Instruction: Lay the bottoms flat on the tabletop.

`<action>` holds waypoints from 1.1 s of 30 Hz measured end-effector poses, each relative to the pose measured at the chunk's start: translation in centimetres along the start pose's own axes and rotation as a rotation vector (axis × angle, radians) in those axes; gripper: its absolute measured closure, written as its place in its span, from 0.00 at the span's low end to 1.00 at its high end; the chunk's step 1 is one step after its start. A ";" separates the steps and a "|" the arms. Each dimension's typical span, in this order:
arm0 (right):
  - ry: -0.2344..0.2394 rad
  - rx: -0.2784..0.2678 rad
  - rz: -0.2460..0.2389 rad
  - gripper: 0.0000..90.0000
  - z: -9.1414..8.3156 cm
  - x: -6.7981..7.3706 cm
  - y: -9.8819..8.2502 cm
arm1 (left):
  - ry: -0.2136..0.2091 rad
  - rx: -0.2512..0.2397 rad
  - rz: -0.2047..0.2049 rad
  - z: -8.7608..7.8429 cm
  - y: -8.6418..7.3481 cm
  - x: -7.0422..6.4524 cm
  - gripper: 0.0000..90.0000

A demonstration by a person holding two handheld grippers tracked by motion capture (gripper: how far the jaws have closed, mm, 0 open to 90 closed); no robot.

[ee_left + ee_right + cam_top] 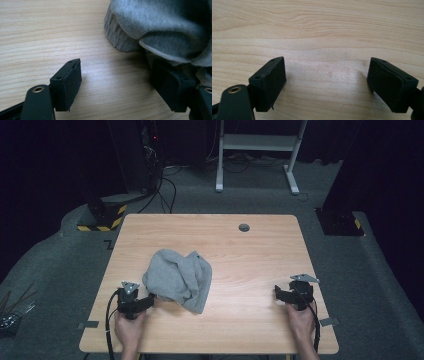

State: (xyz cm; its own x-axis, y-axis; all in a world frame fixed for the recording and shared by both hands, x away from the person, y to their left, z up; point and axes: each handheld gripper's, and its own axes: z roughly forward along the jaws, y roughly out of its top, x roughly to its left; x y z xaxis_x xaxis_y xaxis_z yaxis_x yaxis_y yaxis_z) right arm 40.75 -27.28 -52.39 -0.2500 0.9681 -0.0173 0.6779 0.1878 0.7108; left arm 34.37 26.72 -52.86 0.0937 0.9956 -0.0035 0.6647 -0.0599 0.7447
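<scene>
I have the left gripper [150,301] spread wide, jaws low over the table [250,265] at its near-left part, holding nothing. In the left gripper view its left jaw sits on bare wood, while the right jaw is tucked under the overhanging edge of the sweater [160,27]; I can't tell whether it actually touches the cloth. My right gripper [327,82] is equally wide open and empty, with only wood grain between its jaws; it rests near the table's right edge, well apart from the sweater. The grey sweater [178,279] lies bunched left of the table's centre, just beside the left gripper. Its long axis runs from far-left to near-right, the narrower end pointing at the near edge. A ribbed cuff [117,37] faces the left gripper.
</scene>
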 end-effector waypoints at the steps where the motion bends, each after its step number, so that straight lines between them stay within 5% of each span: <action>1: -0.001 0.003 0.004 0.16 0.0 0.0 0.0 | 0.000 0.000 0.000 0.0 0.0 0.0 0.28; 24: -0.003 0.005 0.005 0.16 0.0 0.0 0.0 | -0.024 -0.005 0.018 -0.2 -0.1 -0.1 0.33; 33: -0.003 0.005 0.006 0.16 0.0 0.0 0.0 | -0.090 -0.001 0.004 -0.8 -0.5 0.2 0.28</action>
State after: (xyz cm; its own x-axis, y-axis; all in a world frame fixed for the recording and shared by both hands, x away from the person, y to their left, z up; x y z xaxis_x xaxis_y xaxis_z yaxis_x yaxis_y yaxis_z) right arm 40.74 -27.27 -52.38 -0.2436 0.9698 -0.0147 0.6833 0.1824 0.7070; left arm 33.52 27.02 -52.70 0.1622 0.9849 -0.0605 0.6635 -0.0635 0.7455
